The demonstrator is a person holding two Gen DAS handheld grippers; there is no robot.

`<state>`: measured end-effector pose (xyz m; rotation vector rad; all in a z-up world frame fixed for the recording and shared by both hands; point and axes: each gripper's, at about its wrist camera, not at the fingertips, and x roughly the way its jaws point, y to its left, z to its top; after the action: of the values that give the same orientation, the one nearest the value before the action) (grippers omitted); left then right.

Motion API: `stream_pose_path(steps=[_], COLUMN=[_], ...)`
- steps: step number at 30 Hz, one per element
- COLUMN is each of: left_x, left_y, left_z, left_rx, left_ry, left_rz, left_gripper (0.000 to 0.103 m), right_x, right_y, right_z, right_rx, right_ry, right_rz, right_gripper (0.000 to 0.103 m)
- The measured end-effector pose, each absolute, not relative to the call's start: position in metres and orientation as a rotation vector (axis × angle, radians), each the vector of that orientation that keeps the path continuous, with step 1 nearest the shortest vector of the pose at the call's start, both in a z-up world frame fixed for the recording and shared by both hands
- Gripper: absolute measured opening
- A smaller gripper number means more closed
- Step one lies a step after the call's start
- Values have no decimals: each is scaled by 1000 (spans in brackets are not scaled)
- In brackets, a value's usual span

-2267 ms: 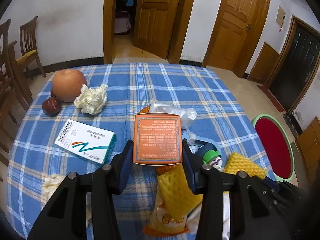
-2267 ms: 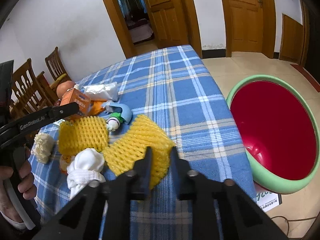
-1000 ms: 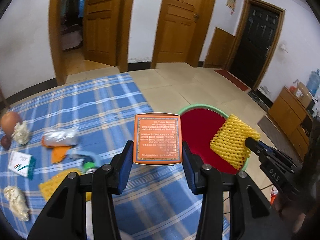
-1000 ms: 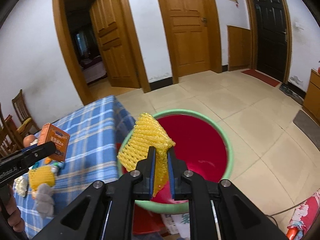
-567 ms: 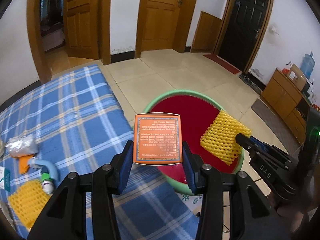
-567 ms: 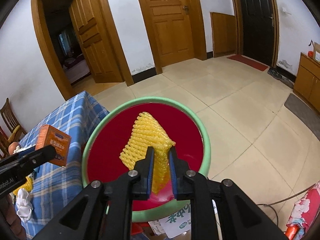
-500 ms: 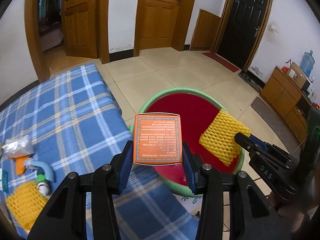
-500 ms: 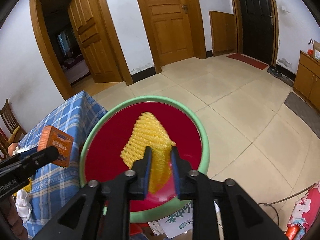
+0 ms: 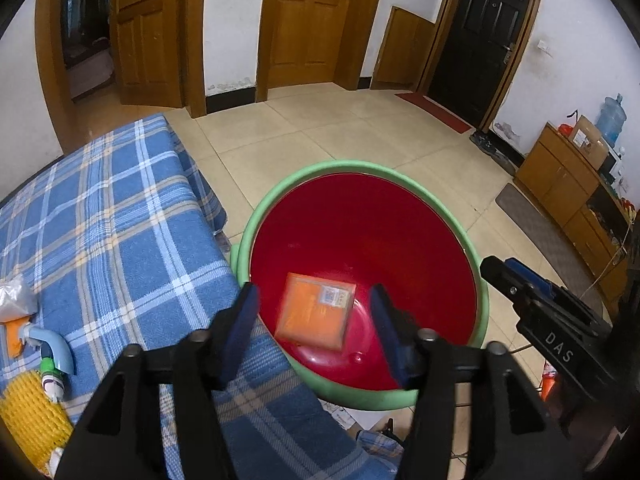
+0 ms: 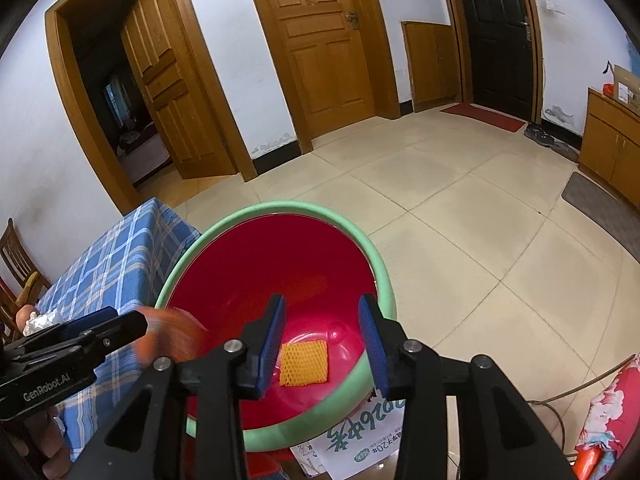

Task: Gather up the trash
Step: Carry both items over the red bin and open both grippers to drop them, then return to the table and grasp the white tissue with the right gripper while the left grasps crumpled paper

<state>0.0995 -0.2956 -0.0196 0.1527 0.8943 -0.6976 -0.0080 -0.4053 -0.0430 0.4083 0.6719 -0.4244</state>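
Left tool, in the left wrist view, stands released with nothing between its blue pads; its jaws have just been opening, and the orange box lies below the gap inside the red basin — flat side up, slightly blurred, so I judge it dropping or just landed; its slightly longer axis runs away from the tool, tilted a little to the right. To the left the blue plaid tabletop carries what is not yet collected: a yellow foam fruit net at the near-left corner, a small bottle with a blue cap piece just beyond it, and a crumpled clear bag on an orange wrapper further back; all lie to the left of this tool, so the left hand is the nearer one for the next pick. At the right edge the right tool shows side-on, over the basin's rim.

Right tool, in the right wrist view, is likewise released and empty, its jaws having just been opening; the yellow foam net lies flat on the basin floor straight below the gap — roughly square, no clear long axis. At the left the left tool reaches over the rim, an orange blur just beyond its tip; the tabletop lies past it, well apart from the right tool.
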Motion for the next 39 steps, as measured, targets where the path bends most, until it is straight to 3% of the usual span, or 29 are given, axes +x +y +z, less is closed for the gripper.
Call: stream_pose_path(steps=[17,39], left_x=[95,75], left_y=[-249,-94], left_z=[2,19], left_rx=[90,-11], left_ry=[874,837], left_rz=[-625,-339], left_gripper=[60,61], right_x=[-22,-16], right_y=[-378,-264], right_z=[-23,-4], right_rx=[411,333], right_ry=[647,669], right_rz=[-379,-140], right_gripper=[61,74])
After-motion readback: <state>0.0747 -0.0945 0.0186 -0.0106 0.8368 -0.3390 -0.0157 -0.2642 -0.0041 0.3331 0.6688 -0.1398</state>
